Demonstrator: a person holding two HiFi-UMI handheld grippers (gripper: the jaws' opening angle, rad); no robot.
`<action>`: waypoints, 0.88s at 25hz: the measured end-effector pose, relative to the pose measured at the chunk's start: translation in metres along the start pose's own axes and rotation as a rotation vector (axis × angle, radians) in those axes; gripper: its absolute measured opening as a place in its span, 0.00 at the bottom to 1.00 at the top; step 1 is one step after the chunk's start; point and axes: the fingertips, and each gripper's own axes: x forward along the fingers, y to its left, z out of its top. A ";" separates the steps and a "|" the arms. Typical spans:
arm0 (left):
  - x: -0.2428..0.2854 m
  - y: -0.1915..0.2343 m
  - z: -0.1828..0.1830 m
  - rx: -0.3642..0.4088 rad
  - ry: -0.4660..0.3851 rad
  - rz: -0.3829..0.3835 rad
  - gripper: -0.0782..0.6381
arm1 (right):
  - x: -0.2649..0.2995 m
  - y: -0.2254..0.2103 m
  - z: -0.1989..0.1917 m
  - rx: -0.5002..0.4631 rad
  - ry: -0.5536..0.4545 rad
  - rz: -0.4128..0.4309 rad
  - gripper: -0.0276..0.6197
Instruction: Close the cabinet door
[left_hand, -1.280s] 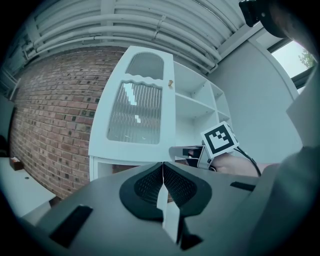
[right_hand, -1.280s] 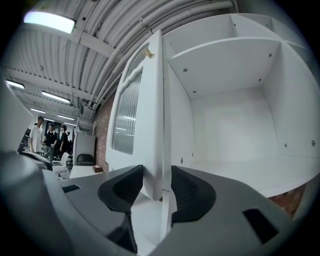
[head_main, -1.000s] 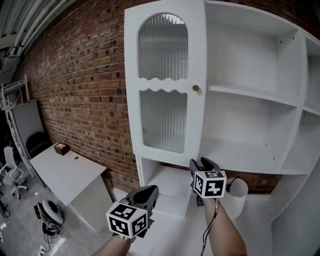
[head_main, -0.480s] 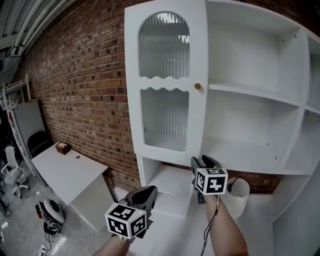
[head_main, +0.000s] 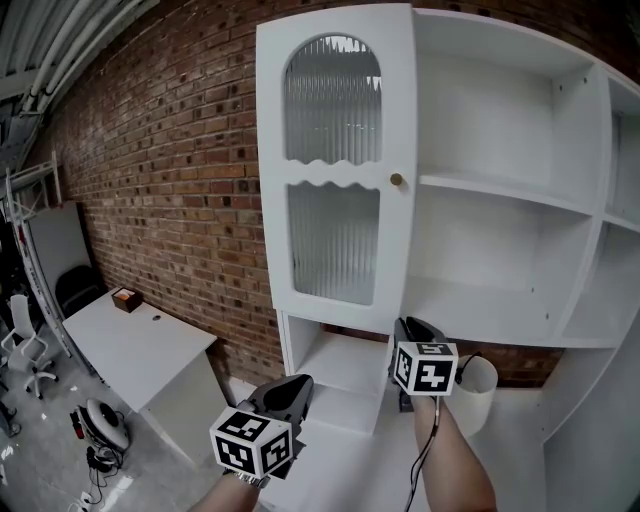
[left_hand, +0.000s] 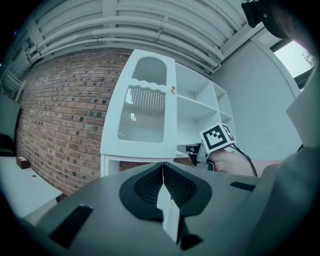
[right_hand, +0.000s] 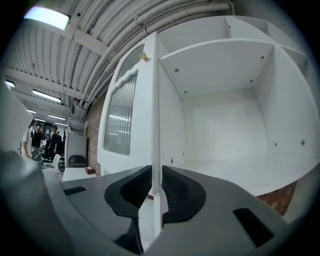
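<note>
The cabinet door (head_main: 335, 170) is tall and white, with an arched pane of ribbed glass above, a second ribbed pane with a wavy top edge below, and a small brass knob (head_main: 397, 180) near its free edge. It stands swung open, hinged at the left of the white cabinet (head_main: 500, 190), whose shelves lie bare. Its lower free edge sits between the closing fingers of the right gripper (head_main: 407, 325).

White table (head_main: 140, 348), small brown box (head_main: 125, 298)
</note>
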 end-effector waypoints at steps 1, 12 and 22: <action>-0.003 0.000 0.001 0.000 -0.002 -0.001 0.12 | -0.005 0.000 0.001 -0.002 -0.009 -0.011 0.15; -0.041 -0.003 0.009 -0.016 -0.028 -0.018 0.12 | -0.070 0.047 0.014 -0.035 -0.061 0.042 0.09; -0.106 0.007 0.007 -0.040 -0.048 -0.030 0.12 | -0.145 0.128 0.008 -0.072 -0.081 0.084 0.09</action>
